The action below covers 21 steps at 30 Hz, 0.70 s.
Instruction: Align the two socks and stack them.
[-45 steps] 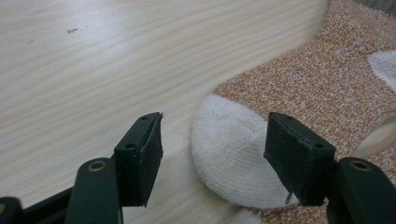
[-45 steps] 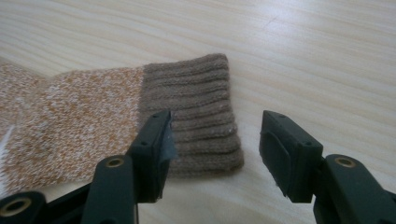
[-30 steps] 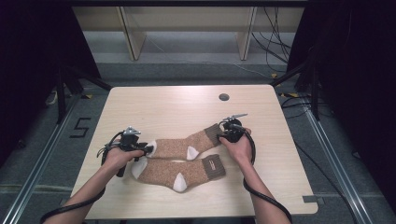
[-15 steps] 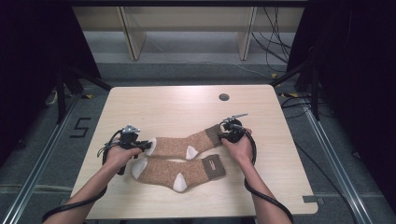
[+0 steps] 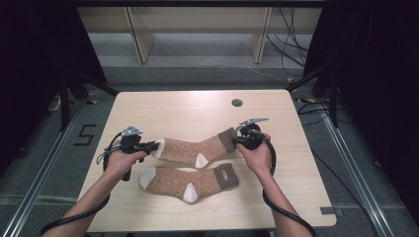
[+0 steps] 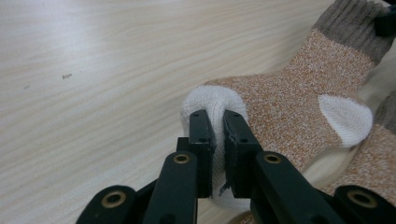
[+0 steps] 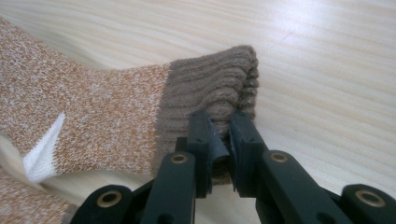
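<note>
Pinching white toe of far sock point(image 5: 190, 149): left gripper point(image 6: 215, 140), fingers point(image 6: 201, 135) squeezed tight on cloth. Right gripper point(image 7: 219, 140) fingers point(image 7: 243, 140) clamped on same sock's brown cuff. Sock stretched between both, long way running left to right across desk point(image 5: 197, 106), each hand at own end. Second sock point(image 5: 190, 180) lies flat just beside, nearer person, same direction. Likely next: lay far sock onto near one. Nothing in way; small hole point(image 5: 237, 102) at desk's far side, well apart.
</note>
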Each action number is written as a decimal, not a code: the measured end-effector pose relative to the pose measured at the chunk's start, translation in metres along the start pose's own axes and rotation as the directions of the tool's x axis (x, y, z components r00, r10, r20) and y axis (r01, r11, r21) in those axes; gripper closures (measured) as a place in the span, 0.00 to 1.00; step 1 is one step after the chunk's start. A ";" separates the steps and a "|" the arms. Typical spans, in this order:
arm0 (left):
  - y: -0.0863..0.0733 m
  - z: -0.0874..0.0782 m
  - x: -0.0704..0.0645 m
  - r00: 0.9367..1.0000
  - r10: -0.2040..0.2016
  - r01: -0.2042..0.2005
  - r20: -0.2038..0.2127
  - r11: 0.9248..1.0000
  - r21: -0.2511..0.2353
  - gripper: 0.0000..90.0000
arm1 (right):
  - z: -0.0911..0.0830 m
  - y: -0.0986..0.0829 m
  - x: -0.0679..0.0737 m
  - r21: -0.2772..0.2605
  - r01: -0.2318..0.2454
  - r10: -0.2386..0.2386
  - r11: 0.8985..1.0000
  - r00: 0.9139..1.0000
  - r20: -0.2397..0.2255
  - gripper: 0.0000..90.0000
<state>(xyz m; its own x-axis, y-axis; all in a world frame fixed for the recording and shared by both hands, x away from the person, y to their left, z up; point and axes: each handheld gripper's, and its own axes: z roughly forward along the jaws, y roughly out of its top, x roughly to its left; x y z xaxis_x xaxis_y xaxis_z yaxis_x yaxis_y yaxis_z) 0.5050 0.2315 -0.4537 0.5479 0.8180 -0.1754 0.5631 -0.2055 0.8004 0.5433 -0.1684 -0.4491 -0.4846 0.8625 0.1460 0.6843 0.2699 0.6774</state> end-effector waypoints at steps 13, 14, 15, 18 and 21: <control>0.002 -0.025 -0.011 0.999 0.037 -0.036 0.028 0.999 -0.024 0.92 | -0.026 -0.004 0.009 -0.031 0.027 -0.028 0.999 0.999 -0.018 0.90; 0.001 -0.027 -0.012 0.999 0.039 -0.038 0.031 0.999 -0.023 0.92 | -0.028 -0.005 0.009 -0.035 0.043 -0.043 0.998 0.999 -0.004 0.90; 0.000 -0.030 -0.013 0.999 0.044 -0.043 0.031 0.999 -0.027 0.92 | -0.030 -0.006 0.010 -0.032 0.029 -0.029 0.999 0.999 -0.019 0.90; -0.004 -0.035 -0.015 0.998 0.047 -0.046 0.035 0.999 -0.029 0.92 | -0.035 -0.011 0.015 -0.036 0.028 -0.029 0.999 0.999 -0.021 0.90; -0.008 -0.040 -0.017 0.998 0.053 -0.052 0.040 0.998 -0.026 0.92 | -0.042 -0.015 0.018 -0.028 0.043 -0.043 0.999 0.999 -0.018 0.90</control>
<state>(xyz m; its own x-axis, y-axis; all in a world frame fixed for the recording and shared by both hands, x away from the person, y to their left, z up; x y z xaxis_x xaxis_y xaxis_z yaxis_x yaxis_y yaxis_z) 0.4662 0.2406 -0.4335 0.6009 0.7840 -0.1556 0.5175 -0.2333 0.8233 0.5008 -0.1749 -0.4263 -0.5233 0.8422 0.1296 0.6477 0.2944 0.7027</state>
